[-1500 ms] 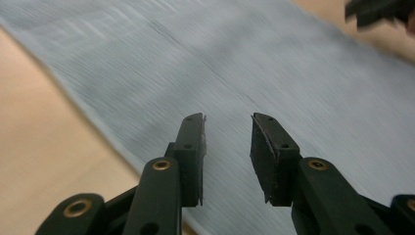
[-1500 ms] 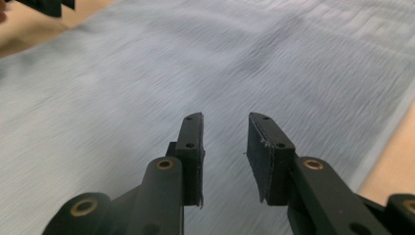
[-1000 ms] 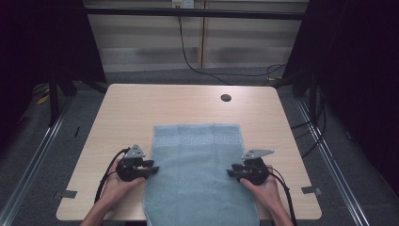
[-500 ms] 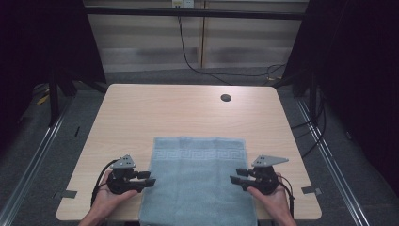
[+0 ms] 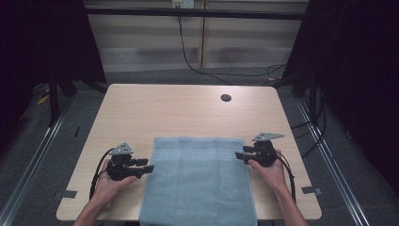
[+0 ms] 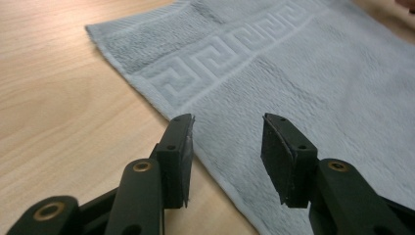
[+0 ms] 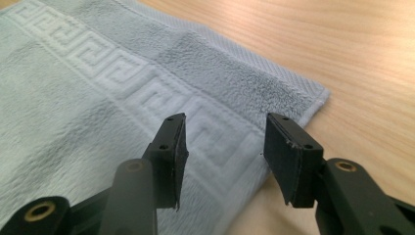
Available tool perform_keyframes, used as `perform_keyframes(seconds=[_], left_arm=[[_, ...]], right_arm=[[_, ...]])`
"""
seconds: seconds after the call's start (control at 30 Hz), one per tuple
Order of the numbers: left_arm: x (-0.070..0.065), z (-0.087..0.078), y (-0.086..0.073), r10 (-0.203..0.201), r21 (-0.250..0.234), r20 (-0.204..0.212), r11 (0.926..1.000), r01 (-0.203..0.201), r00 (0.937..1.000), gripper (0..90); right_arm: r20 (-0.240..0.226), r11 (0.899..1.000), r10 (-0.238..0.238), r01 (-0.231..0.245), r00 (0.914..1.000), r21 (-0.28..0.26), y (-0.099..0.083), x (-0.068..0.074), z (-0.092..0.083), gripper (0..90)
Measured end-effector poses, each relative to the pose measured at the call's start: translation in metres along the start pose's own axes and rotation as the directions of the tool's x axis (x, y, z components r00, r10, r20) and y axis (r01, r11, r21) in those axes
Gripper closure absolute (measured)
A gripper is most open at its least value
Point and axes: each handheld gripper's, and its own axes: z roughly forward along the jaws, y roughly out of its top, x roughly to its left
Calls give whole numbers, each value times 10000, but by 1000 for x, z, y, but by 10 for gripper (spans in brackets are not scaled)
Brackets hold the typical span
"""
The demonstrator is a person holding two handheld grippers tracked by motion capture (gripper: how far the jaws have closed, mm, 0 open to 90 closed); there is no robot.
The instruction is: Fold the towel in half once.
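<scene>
A light blue-grey towel [image 5: 197,183] with a Greek-key border lies flat on the wooden table [image 5: 160,113], and its near end hangs over the front edge. My left gripper [image 5: 149,167] rests at the towel's left edge. In the left gripper view the left gripper [image 6: 227,128] is open over the towel [image 6: 303,73] hem, and its pads press on nothing. My right gripper [image 5: 239,155] sits by the far right corner. There the right gripper [image 7: 222,125] stands open above the towel [image 7: 98,98] border. Both pairs of jaws have just been opening.
A dark round hole [image 5: 226,98] sits in the tabletop at the back right. Black cables run behind the table. Metal rails [image 5: 329,160] flank it on the floor. Grey tape marks [image 5: 69,193] sit near the front corners.
The towel has slid toward the near edge. Both grippers then moved forward along its sides, the right one farther, up to the far corner. Both pairs of jaws stand wider.
</scene>
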Motion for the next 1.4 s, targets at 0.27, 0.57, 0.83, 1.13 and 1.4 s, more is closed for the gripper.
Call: perform_keyframes(seconds=[0.27, 0.57, 0.83, 1.13, 1.4], left_arm=[[10, 1, 5, -199, -52, -252, 9998, 198, 9995, 552], [23, 11, 14, -679, -168, -37, 9976, 679, 9977, 554], [48, 20, 21, -1104, -184, -850, 9938, 1092, 9902, 470], [48, 37, 29, -822, -141, -1064, 9966, 812, 9909, 450], [43, 43, 29, -74, -198, -1489, 9998, 44, 9888, 456]], right_arm=[[506, 9984, 361, -339, 9981, -444, 19, -14, 13, 468], [825, 9985, 540, -530, 9951, -143, 13, -23, 25, 455], [440, 10000, -47, 46, 9990, 18, 13, -8, 28, 697], [-564, 9991, 404, -411, 9976, -126, 12, -5, 33, 838], [-585, 9986, 470, -483, 9972, -210, 10, -3, 33, 839]])
